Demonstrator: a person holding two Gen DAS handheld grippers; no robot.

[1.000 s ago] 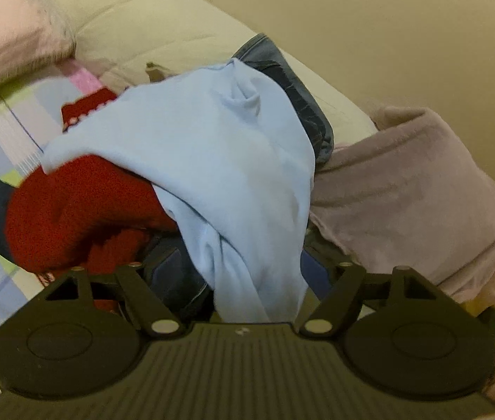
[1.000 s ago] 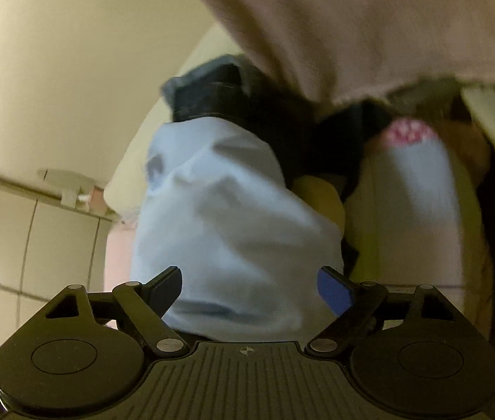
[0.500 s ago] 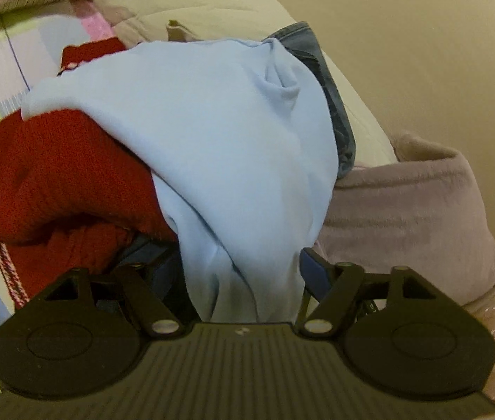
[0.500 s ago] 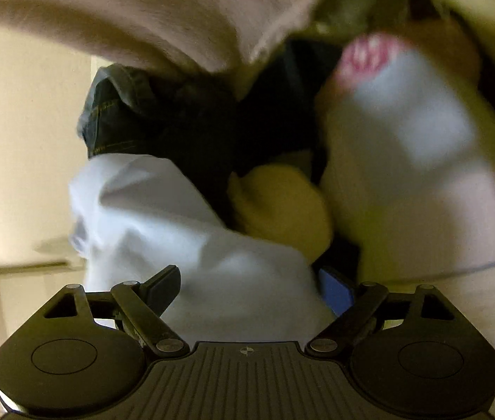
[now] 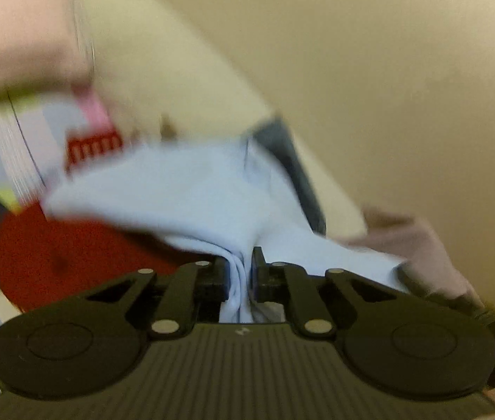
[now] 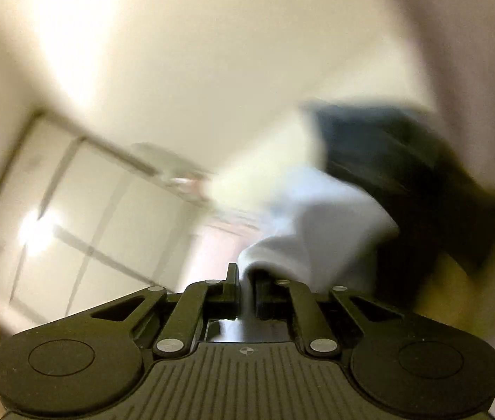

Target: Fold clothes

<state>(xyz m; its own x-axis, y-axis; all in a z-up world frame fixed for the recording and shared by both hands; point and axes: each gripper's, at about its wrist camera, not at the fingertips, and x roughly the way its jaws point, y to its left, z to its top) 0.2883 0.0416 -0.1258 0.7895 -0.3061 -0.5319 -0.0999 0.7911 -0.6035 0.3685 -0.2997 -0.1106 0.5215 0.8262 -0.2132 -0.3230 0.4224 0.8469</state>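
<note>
Left wrist view is blurred, but we see our left gripper (image 5: 239,273) with its jaws just closed together on a bunched fold of the light blue garment (image 5: 184,192); the cloth is pressed between the two pads. This garment lies over a pile of clothes on the bed. Under it, on the left, is a red knitted garment (image 5: 72,252), and behind it a strip of blue denim (image 5: 293,171) shows. To the right, a folded mauve blanket (image 5: 433,248) touches the blue cloth. At the far left we see a checked bedsheet (image 5: 19,147) in pale colours, with a cream pillow (image 5: 149,59) and a pink one (image 5: 12,31) above it.

We can read no brand, label or writing on any cloth; there is only a small white mark on the body of each gripper, too small to make out. We see no container in either view.

Right wrist view is also blurred. Our right gripper (image 6: 245,285) has also just closed its jaws, and a thin edge of the same light blue garment (image 6: 321,231) is clamped between them. Beside the cloth on the right is a dark garment (image 6: 405,161). On the left we see a pale wall (image 6: 177,52) and a panelled door or cabinet (image 6: 82,210).
</note>
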